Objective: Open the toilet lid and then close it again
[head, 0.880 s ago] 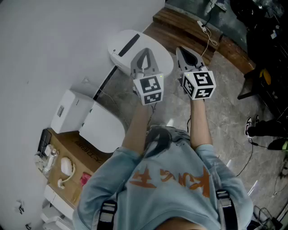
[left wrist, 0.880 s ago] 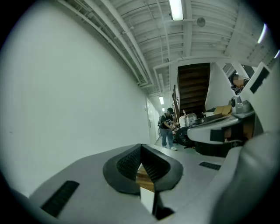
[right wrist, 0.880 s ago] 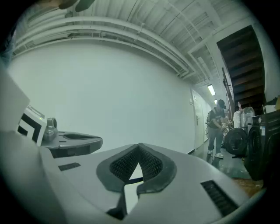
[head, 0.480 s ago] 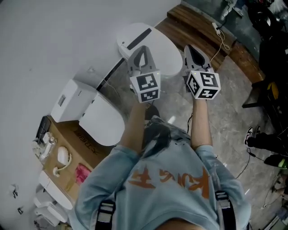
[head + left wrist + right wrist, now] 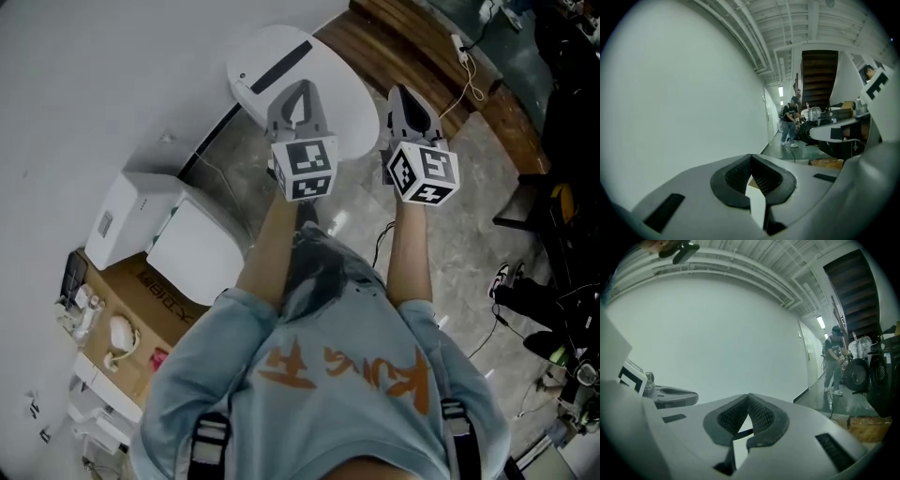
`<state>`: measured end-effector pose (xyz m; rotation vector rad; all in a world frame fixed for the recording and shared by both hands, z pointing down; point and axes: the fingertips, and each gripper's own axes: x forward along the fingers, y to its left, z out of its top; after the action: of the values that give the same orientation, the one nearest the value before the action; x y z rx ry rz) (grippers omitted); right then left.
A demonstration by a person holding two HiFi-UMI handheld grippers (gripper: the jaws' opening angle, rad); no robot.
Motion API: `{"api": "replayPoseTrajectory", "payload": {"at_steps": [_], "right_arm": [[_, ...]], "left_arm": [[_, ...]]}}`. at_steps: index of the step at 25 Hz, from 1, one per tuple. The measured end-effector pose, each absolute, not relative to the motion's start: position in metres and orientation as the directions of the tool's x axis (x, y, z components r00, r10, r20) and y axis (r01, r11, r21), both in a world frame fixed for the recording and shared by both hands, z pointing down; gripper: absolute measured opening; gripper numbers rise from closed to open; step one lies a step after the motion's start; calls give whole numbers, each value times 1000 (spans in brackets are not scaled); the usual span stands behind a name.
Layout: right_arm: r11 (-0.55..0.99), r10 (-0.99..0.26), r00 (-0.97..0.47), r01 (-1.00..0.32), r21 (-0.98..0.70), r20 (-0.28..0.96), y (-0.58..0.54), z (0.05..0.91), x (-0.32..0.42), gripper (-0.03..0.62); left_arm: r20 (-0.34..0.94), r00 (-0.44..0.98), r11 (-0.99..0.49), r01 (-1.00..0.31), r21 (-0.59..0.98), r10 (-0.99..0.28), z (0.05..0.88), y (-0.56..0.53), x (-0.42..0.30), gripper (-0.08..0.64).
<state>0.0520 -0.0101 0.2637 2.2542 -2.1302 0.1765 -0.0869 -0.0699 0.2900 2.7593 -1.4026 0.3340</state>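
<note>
I see a floor of mottled grey stone that meets a plain white wall on the left. A white toilet stands on it near the wall, its lid down. Further along the wall stands a second white toilet, also shut, and just beside that a cardboard box with small items on top. Beyond the first toilet a dark wooden platform rests on the floor, with a white cable trailing over it. A black cable snakes across the stone, and a shoe lies to the right.
</note>
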Motion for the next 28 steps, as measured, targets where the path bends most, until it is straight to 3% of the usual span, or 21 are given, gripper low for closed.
{"api": "replayPoseTrajectory", "payload": {"at_steps": [8, 15, 21, 25, 28], "right_arm": [[-132, -965, 99, -983, -126, 245, -94, 317, 90, 13], [-203, -929, 125, -959, -197, 348, -89, 394, 126, 13], [-213, -876, 42, -928, -307, 481, -56, 518, 128, 14], [-139, -827, -37, -953, -269, 560, -30, 585, 132, 14], [-182, -777, -32, -945, -272, 629, 6, 631, 156, 13]], "left_arm": [[356, 614, -658, -753, -5, -705, 347, -168, -44, 26], [464, 634, -718, -696, -5, -618, 426, -165, -5, 26], [617, 554, -729, -683, -48, -559, 541, -128, -7, 27], [688, 471, -667, -745, -26, -552, 606, -97, -15, 28], [743, 411, -642, -766, -34, -528, 648, -60, -16, 28]]}}
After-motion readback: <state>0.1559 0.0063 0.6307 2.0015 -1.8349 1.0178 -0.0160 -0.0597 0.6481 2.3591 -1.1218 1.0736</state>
